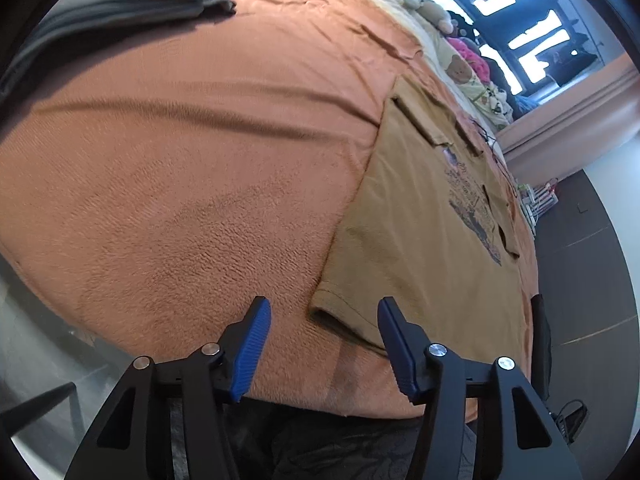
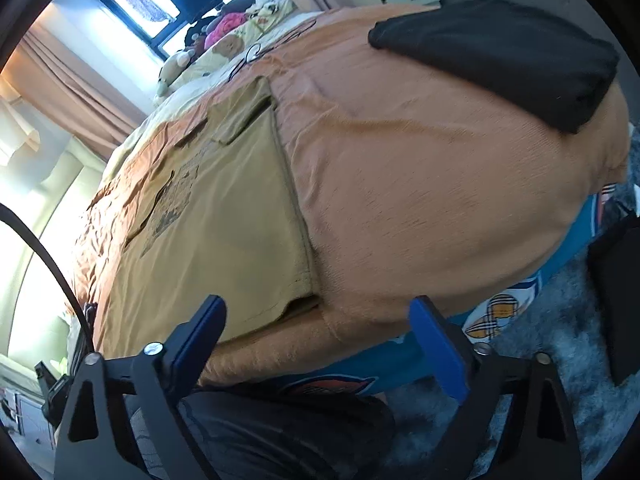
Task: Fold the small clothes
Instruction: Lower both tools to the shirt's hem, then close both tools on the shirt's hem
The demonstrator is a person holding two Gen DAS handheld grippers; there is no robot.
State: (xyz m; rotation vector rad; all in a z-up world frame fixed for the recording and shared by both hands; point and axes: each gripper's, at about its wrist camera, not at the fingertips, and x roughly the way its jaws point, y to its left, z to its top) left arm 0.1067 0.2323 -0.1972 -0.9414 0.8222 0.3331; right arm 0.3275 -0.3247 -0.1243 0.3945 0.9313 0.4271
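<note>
Both tongs over the near hem corners of the shirt

The tan printed cotton T-shirt lies flat on the orange blanket-covered bed, sleeves folded in, so I can lift its hem; my left gripper stands part open and my right gripper wide, both holding nothing.

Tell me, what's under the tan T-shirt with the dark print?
The tan printed T-shirt lies flat on the orange fuzzy blanket covering the bed. Whatever lies beneath that blanket under the shirt is hidden.
</note>
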